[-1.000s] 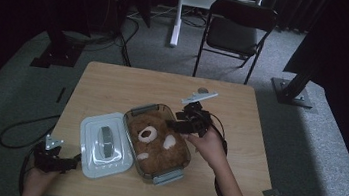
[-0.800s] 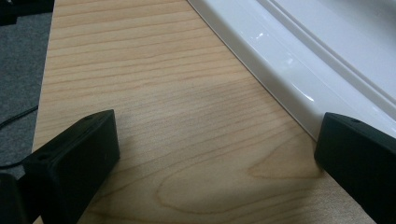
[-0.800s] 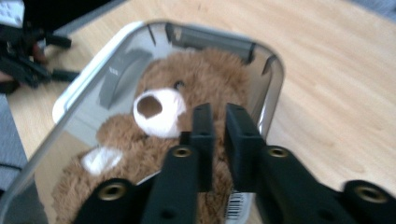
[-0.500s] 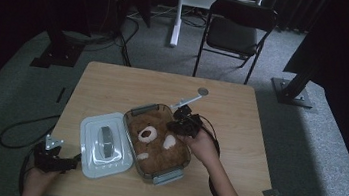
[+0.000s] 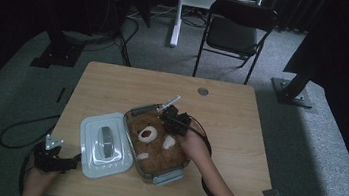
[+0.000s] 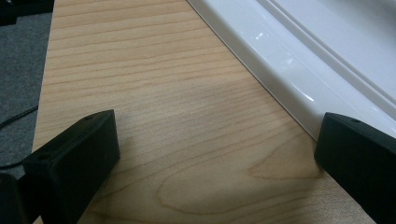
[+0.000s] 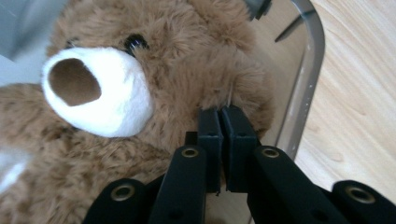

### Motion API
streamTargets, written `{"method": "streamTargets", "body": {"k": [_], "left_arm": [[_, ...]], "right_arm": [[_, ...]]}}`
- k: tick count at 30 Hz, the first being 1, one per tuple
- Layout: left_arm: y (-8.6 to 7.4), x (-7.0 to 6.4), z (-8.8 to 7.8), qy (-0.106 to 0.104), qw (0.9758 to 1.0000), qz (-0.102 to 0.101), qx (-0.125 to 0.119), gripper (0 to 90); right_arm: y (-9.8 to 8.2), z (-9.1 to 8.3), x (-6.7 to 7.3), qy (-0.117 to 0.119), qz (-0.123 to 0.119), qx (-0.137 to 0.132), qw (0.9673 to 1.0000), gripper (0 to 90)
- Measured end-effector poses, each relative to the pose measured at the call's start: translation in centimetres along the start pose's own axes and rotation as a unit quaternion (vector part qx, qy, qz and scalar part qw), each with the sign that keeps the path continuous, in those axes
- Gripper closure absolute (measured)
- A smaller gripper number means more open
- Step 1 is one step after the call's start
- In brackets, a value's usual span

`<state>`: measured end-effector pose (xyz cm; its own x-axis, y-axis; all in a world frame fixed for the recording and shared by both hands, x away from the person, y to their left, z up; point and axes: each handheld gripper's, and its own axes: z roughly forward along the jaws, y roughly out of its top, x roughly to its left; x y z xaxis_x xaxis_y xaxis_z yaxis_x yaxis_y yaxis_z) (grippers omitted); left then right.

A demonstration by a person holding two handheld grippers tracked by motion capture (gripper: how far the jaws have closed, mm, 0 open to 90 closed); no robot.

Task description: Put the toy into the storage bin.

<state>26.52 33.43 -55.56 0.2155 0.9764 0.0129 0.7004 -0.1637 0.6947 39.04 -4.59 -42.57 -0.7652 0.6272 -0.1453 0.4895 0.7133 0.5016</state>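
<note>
Two grippers: the right gripper [image 7: 223, 114] has just closed its fingers tight on an ear tuft of the brown teddy bear [image 5: 157, 143] lying in a clear container [image 5: 174, 174] on the bench [image 5: 239, 131]. Lift slowly; the pinch looks thin. The left gripper [image 6: 217, 149] rests wide open, empty, beside the white lid [image 5: 106, 142]

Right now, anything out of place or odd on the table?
Yes: a brown teddy bear lies stuffed in the clear container, snout up. The white lid is off, lying flat beside the container. The right gripper is shut against the fur by the bear's ear; whether it pinches any fur is unclear. Nothing spilled or damaged.
</note>
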Motion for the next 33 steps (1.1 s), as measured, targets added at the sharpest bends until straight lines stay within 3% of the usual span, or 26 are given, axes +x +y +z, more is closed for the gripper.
{"method": "streamTargets", "body": {"k": [2, 7, 13, 17, 19, 20, 22, 23, 25, 27, 28, 29, 30, 31, 32, 33], "left_arm": [[0.0, 0.0, 0.0, 0.0, 1.0, 0.0, 0.0, 0.6], [0.0, 0.0, 0.0, 0.0, 1.0, 0.0, 0.0, 0.6], [0.0, 0.0, 0.0, 0.0, 1.0, 0.0, 0.0, 0.6], [0.0, 0.0, 0.0, 0.0, 1.0, 0.0, 0.0, 0.6], [0.0, 0.0, 0.0, 0.0, 1.0, 0.0, 0.0, 0.6], [0.0, 0.0, 0.0, 0.0, 1.0, 0.0, 0.0, 0.6], [0.0, 0.0, 0.0, 0.0, 1.0, 0.0, 0.0, 0.6], [0.0, 0.0, 0.0, 0.0, 1.0, 0.0, 0.0, 0.6], [0.0, 0.0, 0.0, 0.0, 1.0, 0.0, 0.0, 0.6], [0.0, 0.0, 0.0, 0.0, 1.0, 0.0, 0.0, 0.7], [0.0, 0.0, 0.0, 0.0, 1.0, 0.0, 0.0, 0.7], [0.0, 0.0, 0.0, 0.0, 1.0, 0.0, 0.0, 0.6], [0.0, 0.0, 0.0, 0.0, 1.0, 0.001, 0.0, 0.6], [0.0, 0.0, 0.0, 0.0, 1.0, 0.0, 0.0, 0.7], [0.0, 0.0, 0.0, 0.0, 1.0, 0.0, 0.0, 0.6], [0.0, 0.0, 0.0, 0.0, 1.0, 0.0, 0.0, 0.6]], "right_arm": [[0.5, 0.3, 0.3, -0.007, -0.016, 0.017, 0.9997, 88.7], [1.2, 0.9, -0.4, 0.016, -0.003, 0.043, 0.9989, 88.7], [1.1, 2.5, -0.3, 0.007, -0.006, 0.072, 0.9974, 89.3], [1.0, 2.4, -0.2, 0.005, -0.001, 0.066, 0.9978, 89.2], [0.9, 2.0, -0.4, 0.011, 0.006, 0.057, 0.9983, 88.6], [0.7, 1.3, -0.6, 0.02, 0.011, 0.043, 0.9988, 82.0], [0.4, 0.3, -0.9, 0.045, 0.026, 0.027, 0.9983, 76.4], [0.4, 0.3, -0.9, 0.045, 0.026, 0.027, 0.9983, 76.4], [0.0, -0.7, -1.3, 0.087, 0.037, 0.008, 0.9955, 68.5], [-0.2, -1.2, -1.4, 0.099, 0.038, -0.001, 0.9944, 65.6], [-0.7, -2.6, -1.6, 0.126, 0.044, -0.033, 0.9905, 56.6], [-0.9, -3.2, -1.7, 0.137, 0.052, -0.05, 0.9879, 53.4], [-0.9, -3.2, -1.7, 0.137, 0.052, -0.05, 0.9879, 53.4], [-1.3, -4.5, -2.1, 0.161, 0.063, -0.083, 0.9815, 48.7], [-1.6, -5.2, -2.3, 0.168, 0.069, -0.098, 0.9784, 47.3], [-1.6, -5.2, -2.3, 0.168, 0.069, -0.098, 0.9784, 47.3]]}}
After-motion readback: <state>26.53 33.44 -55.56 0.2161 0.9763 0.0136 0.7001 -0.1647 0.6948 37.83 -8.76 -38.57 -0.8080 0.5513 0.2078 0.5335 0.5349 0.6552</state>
